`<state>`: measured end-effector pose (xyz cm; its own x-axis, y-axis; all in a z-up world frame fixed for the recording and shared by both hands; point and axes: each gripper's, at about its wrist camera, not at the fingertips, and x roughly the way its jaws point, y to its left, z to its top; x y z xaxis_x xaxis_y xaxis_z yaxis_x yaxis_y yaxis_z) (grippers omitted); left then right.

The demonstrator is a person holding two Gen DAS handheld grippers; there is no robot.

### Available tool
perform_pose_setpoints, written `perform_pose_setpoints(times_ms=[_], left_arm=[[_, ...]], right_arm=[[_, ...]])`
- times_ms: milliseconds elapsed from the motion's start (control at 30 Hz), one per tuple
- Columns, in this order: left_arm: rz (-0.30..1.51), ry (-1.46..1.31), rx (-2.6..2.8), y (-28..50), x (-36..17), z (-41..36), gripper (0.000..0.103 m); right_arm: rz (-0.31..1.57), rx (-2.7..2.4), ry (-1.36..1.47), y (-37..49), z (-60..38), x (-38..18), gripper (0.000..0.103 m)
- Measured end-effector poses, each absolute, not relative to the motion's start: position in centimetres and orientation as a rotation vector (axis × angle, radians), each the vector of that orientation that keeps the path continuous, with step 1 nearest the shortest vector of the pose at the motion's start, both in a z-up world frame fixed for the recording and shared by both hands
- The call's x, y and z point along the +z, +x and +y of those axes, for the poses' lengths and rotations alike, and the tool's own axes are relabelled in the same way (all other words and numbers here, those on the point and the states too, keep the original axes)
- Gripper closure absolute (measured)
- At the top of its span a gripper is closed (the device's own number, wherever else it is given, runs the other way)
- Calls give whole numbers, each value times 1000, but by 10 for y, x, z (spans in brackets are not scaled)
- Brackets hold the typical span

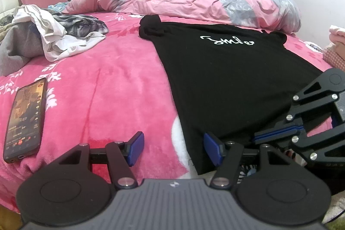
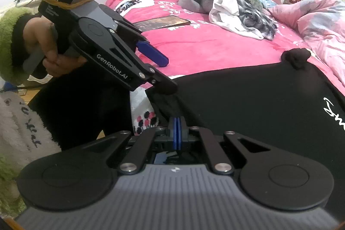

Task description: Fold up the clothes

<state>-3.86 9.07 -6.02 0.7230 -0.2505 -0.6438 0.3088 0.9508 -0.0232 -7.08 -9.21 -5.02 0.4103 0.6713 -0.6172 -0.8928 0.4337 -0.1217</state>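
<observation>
While the black T-shirt (image 1: 226,79) lies flat on the bed (image 1: 112,83) for folding, the right gripper (image 2: 177,133) pinches its hem with jaws closed — the left gripper (image 1: 173,149), jaws open, straddles the hem's corner.

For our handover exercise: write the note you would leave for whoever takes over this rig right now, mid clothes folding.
Left gripper: open, at the near hem corner of the black T-shirt, not gripping.
Right gripper: shut at the hem; whether cloth is pinched is unclear.
Shirt lies flat on the pink blanket, unfolded. Pile of clothes waits beyond the phone.
Left: all folding.
</observation>
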Motion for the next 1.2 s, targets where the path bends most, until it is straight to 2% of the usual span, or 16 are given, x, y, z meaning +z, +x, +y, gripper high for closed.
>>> perform_pose_setpoints(times_ms=[333, 600, 867, 1033, 1200], left_arm=[[699, 103, -308, -38, -62, 89, 40], [707, 106, -307, -38, -61, 89, 40], [712, 113, -296, -38, -62, 86, 39], [713, 114, -297, -38, -62, 86, 39], [713, 115, -299, -38, -62, 86, 39]], right_arm=[[564, 1011, -388, -70, -97, -55, 100], [584, 864, -235, -88, -155, -46, 98], [524, 806, -346, -88, -173, -40, 96], [519, 842, -451, -87, -161, -50, 88], [510, 862, -553, -87, -151, -58, 86]])
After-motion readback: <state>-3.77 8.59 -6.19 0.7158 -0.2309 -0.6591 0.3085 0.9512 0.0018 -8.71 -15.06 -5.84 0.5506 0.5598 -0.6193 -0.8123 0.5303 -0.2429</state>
